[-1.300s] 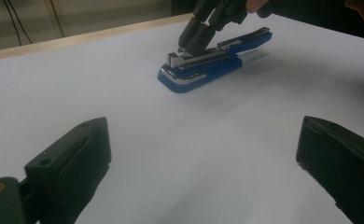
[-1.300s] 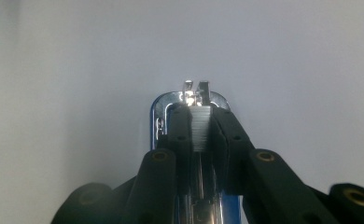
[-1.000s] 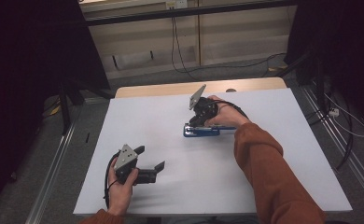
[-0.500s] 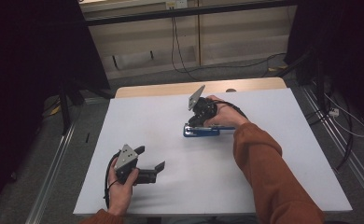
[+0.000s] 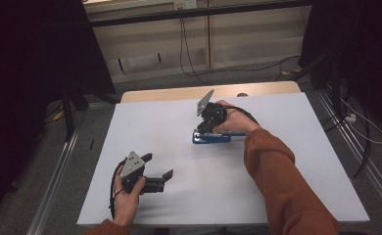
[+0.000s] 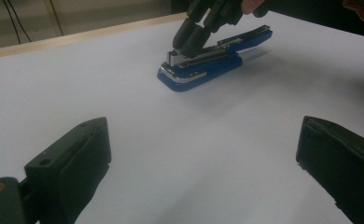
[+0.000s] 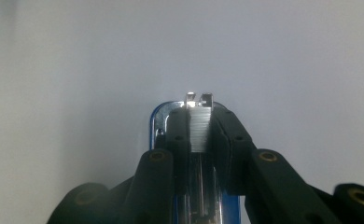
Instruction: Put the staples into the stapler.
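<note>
Left gripper [image 5: 160,167] sits near the front-left corner of the desk [image 5: 301,171], held low in the person's left hand [image 5: 125,198], jaws spread wide with nothing between them; its own view looks across bare white surface between the two black jaws toward the stapler [image 6: 208,63]. Compared with the high views from a second and half a second ago, it has not shifted at all.

Moving right, the blue stapler [image 5: 212,137] lies flat around the middle of the desk, a little toward the back edge, its long axis running roughly parallel to that edge. It, too, lies where it lay in the earlier pictures.

Right gripper [image 5: 203,129] comes down on the stapler from above at its left end, held by the right hand [image 5: 233,122]. In the right gripper view the two jaws are closed against the sides of the silver strip of staples [image 7: 199,128] in the metal channel at the stapler's nose, with the blue base showing beneath. The pose of hand and gripper matches the earlier high views.

So nothing visible has moved over the last second: the grip on the staple strip looks settled rather than in progress. My reading is that the work in hand is seating or lifting the staples in the opened stapler, and that the pinch is made, so the next motion would be a careful pull or push along the channel while the base stays put.
</note>
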A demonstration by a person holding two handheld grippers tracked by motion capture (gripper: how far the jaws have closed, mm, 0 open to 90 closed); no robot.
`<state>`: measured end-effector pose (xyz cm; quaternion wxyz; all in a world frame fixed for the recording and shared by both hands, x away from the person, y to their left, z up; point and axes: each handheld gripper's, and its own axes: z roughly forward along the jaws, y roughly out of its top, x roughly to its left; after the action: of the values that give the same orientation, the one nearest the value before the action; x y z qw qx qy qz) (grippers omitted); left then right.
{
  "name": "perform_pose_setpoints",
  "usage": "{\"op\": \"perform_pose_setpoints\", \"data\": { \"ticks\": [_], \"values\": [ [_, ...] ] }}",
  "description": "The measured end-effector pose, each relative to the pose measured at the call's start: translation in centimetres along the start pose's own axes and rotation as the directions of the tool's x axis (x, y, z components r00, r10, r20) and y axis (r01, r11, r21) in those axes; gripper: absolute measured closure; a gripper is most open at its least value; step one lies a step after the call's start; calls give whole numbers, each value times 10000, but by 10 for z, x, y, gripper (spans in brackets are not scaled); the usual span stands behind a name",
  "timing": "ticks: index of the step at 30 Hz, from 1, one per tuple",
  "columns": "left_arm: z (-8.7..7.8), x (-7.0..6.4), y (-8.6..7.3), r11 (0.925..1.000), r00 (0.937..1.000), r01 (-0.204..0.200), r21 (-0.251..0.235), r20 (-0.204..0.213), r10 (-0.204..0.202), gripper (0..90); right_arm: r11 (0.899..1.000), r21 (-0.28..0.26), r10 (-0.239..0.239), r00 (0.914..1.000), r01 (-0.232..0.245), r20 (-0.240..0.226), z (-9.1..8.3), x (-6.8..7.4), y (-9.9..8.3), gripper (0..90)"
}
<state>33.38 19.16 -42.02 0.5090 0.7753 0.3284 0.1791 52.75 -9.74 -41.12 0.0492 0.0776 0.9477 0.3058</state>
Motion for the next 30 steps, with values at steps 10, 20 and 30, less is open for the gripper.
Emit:
{"op": "perform_pose_setpoints", "data": {
  "ticks": [10,20,30],
  "values": [
    [0,0,0,10000,10000,-10,14,-5,10,34,9999,-106,-44,10000,45,40,2,0,2,774],
    [0,0,0,10000,10000,1,-1,5,-1,34,9999,0,161,9998,-161,66,6,1,0,727],
    [0,0,0,10000,10000,-29,5,-7,29,34,9920,-417,1213,9916,-1195,440,1,-1,-5,490]
  ]
}}
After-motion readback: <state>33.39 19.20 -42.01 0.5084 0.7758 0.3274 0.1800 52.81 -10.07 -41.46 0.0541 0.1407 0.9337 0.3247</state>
